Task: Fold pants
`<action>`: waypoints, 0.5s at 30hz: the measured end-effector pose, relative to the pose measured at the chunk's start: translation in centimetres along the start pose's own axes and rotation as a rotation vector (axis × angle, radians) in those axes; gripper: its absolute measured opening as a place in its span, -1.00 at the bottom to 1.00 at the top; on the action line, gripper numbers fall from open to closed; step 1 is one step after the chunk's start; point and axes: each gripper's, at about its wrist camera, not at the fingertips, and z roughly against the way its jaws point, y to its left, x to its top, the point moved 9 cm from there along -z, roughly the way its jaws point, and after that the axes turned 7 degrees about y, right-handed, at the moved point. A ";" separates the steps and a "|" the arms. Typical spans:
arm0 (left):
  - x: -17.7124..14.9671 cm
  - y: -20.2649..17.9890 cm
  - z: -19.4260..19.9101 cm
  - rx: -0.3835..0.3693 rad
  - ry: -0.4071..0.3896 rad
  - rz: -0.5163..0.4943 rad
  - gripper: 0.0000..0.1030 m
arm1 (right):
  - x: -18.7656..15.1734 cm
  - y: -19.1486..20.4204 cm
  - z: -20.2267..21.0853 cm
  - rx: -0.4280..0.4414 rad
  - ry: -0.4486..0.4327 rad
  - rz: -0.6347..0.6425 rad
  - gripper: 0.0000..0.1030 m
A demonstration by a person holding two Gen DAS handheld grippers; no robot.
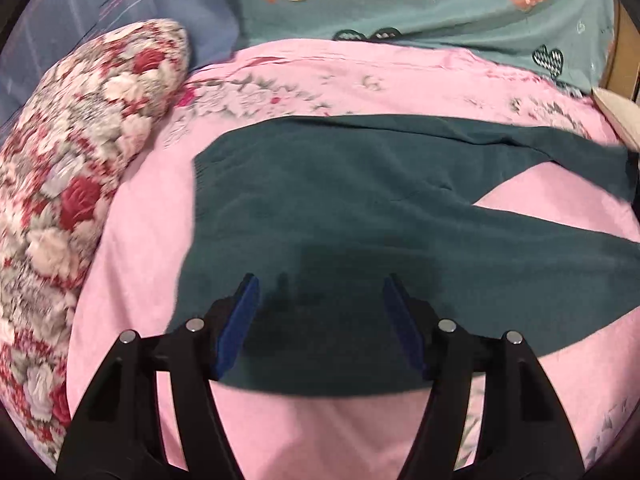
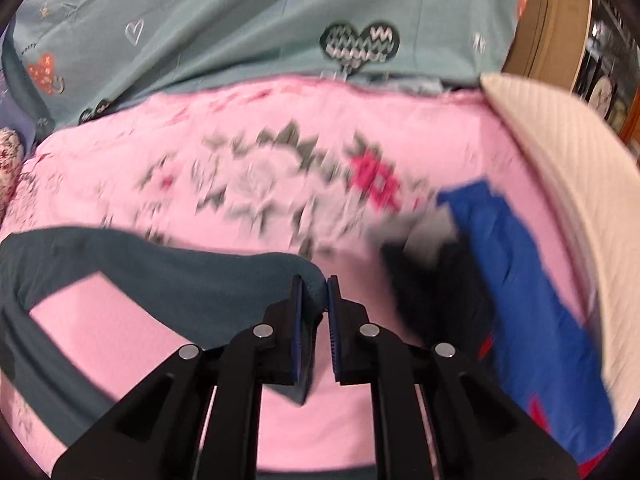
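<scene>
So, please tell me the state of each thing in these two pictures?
pants: spread flat, legs apart, not folded
left gripper: open above the pants
right gripper: shut on a pant leg end
blue garment: lying crumpled
floral pillow: lying beside the pants

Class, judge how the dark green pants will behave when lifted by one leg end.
Probably floppy: the pants lie flat with soft creases. Likely to sag and trail: the leg bends away from the right gripper, whose jaws pinch its end.
</scene>
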 end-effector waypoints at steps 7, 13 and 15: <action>0.4 -2.5 -4.8 0.002 0.098 -0.037 0.29 | 9.4 0.6 -4.1 -0.107 -0.062 0.015 -0.78; 0.5 -2.3 -5.0 0.005 0.106 -0.023 0.37 | 10.8 -0.7 -9.4 -0.008 0.032 -0.145 -0.08; 0.4 -2.4 -4.6 0.006 0.101 -0.034 0.38 | 9.6 -1.6 -9.7 0.066 0.058 -0.171 0.01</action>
